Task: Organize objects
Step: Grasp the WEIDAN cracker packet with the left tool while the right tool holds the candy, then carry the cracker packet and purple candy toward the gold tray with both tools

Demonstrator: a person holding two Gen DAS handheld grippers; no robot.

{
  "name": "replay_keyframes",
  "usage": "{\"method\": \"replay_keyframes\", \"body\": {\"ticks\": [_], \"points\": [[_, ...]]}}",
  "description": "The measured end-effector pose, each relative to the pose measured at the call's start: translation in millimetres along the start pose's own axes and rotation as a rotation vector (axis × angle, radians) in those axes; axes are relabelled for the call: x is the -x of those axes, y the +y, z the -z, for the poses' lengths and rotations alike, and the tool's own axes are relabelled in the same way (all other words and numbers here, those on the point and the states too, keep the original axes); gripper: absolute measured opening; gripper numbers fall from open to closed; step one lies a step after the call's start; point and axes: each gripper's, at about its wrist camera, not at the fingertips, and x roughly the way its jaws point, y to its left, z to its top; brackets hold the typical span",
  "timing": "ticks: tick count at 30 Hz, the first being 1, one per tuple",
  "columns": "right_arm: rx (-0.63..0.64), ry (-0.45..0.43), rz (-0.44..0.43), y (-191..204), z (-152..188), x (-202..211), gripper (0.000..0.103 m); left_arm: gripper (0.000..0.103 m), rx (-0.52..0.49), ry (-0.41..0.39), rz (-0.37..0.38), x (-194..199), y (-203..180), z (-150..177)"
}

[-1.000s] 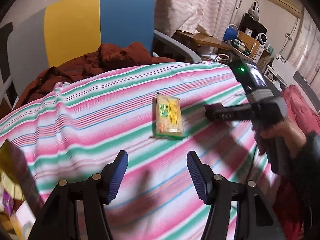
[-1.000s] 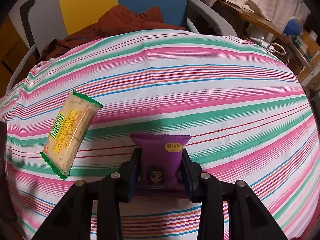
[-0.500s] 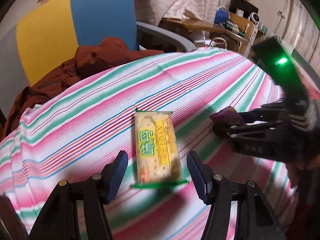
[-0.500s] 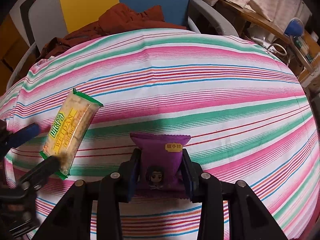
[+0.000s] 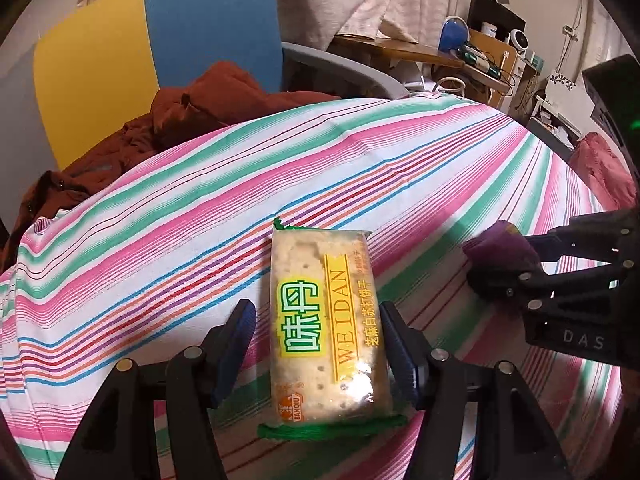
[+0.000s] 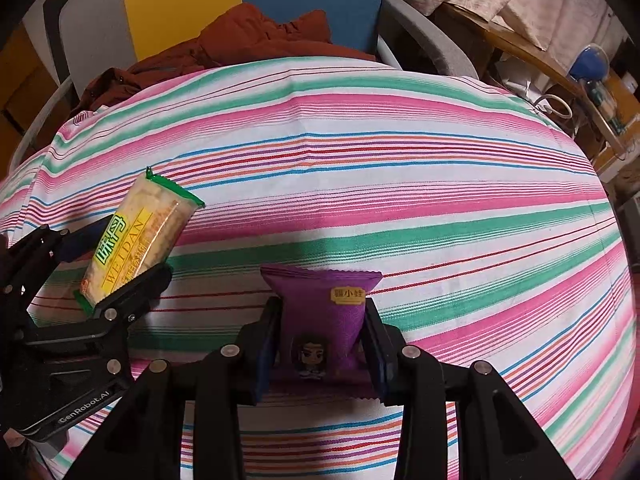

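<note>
The left gripper's (image 5: 318, 346) blue-padded fingers (image 5: 236, 344) stand apart on either side of a cracker pack (image 5: 326, 332). The right pad is just at the pack's edge; the left one shows a gap. Whether the right pad touches the wrapper cannot be told. The pack lies flat on the striped cloth (image 5: 160, 240). It is a clear wrapper with green crimped ends. A yellow panel reads "WEIDAN", with large green Chinese characters beside it and a small red "BANQIU" logo at the near corner. In the right wrist view the same gripper body carries the words "GenRobot.AI".

Further right, the right gripper (image 6: 322, 344) is clamped on a purple pouch (image 6: 324, 320), its pads pressing both sides. The pouch is low over the cloth, near the cracker pack. It bears a small yellow label with Chinese characters and a cartoon figure below. In the left wrist view this gripper's side shows the letters "DAS".

Behind the cloth stands a yellow and blue chair (image 5: 160, 40) with a rust-brown garment (image 5: 192, 120) heaped on it.
</note>
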Motion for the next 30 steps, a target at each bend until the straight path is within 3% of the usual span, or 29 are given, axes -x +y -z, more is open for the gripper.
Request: {"method": "replay_keyframes", "body": {"ticks": [5,11,16,26,30], "points": [[0.001,-0.015,-0.008,0,1,2,0.039,0.049,0.016,-0.006,-0.025,4,2,3],[0.059,-0.076,-0.027,2,6,5,0.037,0.048,0.035,-0.007,-0.085,22,1,25],[0.124,-0.094,-0.099,6,0,1,0.036,0.048,0.086,-0.015,-0.131,48,1,57],[0.244,-0.097,-0.208,42,21,10,0.036,0.048,0.137,-0.026,-0.131,81,0,98],[0.298,-0.102,-0.204,56,30,13,0.036,0.047,0.137,-0.021,-0.132,89,-3,106]]}}
